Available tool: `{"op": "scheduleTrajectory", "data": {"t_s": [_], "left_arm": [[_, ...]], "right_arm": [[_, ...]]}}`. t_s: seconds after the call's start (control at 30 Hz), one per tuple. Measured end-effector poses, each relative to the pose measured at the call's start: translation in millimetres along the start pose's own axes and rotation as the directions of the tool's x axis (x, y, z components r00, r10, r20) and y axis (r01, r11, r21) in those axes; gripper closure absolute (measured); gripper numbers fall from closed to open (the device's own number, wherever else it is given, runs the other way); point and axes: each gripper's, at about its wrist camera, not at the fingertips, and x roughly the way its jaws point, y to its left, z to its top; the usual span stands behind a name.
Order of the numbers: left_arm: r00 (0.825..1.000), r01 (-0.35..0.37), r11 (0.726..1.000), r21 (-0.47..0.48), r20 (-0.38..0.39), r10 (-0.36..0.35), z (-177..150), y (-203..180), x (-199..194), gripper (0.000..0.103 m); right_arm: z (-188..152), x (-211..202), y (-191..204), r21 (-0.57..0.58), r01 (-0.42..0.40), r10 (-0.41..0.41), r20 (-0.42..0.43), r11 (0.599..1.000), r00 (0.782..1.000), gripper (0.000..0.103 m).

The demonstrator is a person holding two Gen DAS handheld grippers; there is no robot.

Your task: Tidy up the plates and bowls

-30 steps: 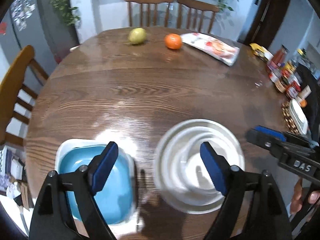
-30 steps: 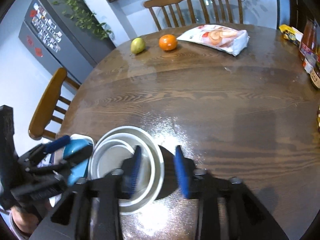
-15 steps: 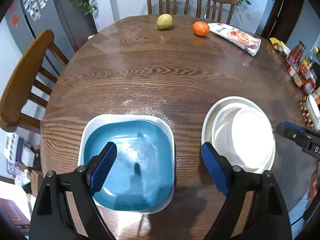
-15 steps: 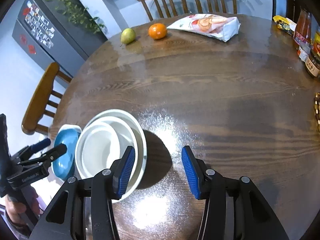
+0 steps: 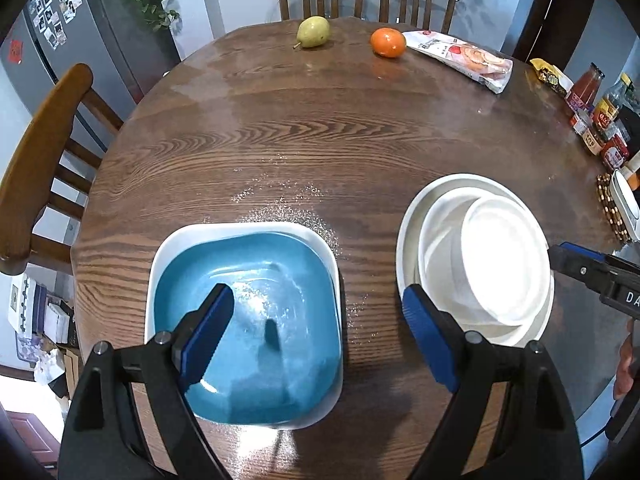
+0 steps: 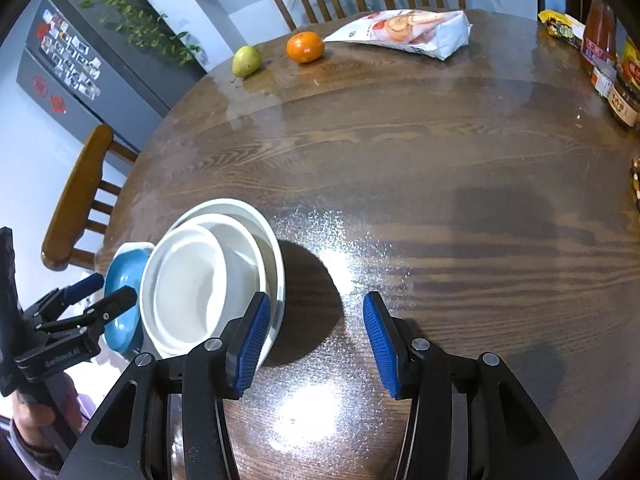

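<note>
A square blue dish [image 5: 256, 304] with a white rim sits at the near left of the round wooden table [image 5: 320, 128]. To its right stands a stack of white round bowls on a white plate [image 5: 480, 256]. My left gripper [image 5: 316, 336] is open and empty, held above the gap between dish and stack. In the right wrist view the white stack [image 6: 208, 276] is at the left, the blue dish [image 6: 124, 300] behind it. My right gripper [image 6: 316, 344] is open and empty, just right of the stack. The left gripper also shows there [image 6: 100, 296].
A pear [image 5: 313, 32], an orange [image 5: 387, 42] and a snack bag [image 5: 460, 58] lie at the table's far side. Jars and bottles [image 5: 596, 120] stand at the right edge. Wooden chairs [image 5: 44, 160] surround the table.
Both grippers have risen and pulled back from the dishes. The right gripper has opened wider and let go of the white stack. The blue dish now lies fully in view under the left gripper.
</note>
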Motion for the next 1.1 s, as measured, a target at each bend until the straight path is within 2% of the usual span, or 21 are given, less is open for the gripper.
{"op": "scheduleTrajectory", "data": {"t_s": [0.3, 0.47, 0.6, 0.77, 0.9, 1.0, 1.1], "left_arm": [[1.000, 0.004, 1.000, 0.029, -0.010, -0.004, 0, -6, 4, 0.017], [1.000, 0.007, 0.999, 0.044, -0.018, -0.006, 1, -8, 6, 0.017], [1.000, -0.013, 0.998, 0.056, -0.013, 0.014, 2, -11, 7, 0.017], [1.000, -0.023, 0.998, 0.059, -0.019, 0.024, 4, -12, 8, 0.017], [0.998, -0.050, 0.994, 0.098, -0.023, 0.052, 10, -19, 10, 0.018], [0.999, -0.032, 0.994, 0.101, -0.027, 0.035, 12, -18, 10, 0.022], [1.000, 0.000, 0.995, 0.103, -0.025, 0.003, 14, -19, 11, 0.033]], "right_arm": [[-1, 5, -3, 0.014, -0.005, 0.005, -0.012, 1.000, 1.000, 0.054], [-2, 5, 2, 0.003, 0.031, -0.031, -0.012, 1.000, 0.999, 0.054], [-1, 7, 8, -0.014, 0.077, -0.077, -0.007, 0.997, 0.997, 0.054], [0, 9, 9, -0.010, 0.097, -0.097, -0.008, 0.995, 0.995, 0.054], [4, 14, 12, -0.003, 0.122, -0.122, -0.028, 0.993, 0.992, 0.054], [6, 14, 13, -0.006, 0.128, -0.128, -0.024, 0.992, 0.991, 0.054], [6, 15, 12, -0.002, 0.130, -0.130, -0.022, 0.992, 0.991, 0.054]]}}
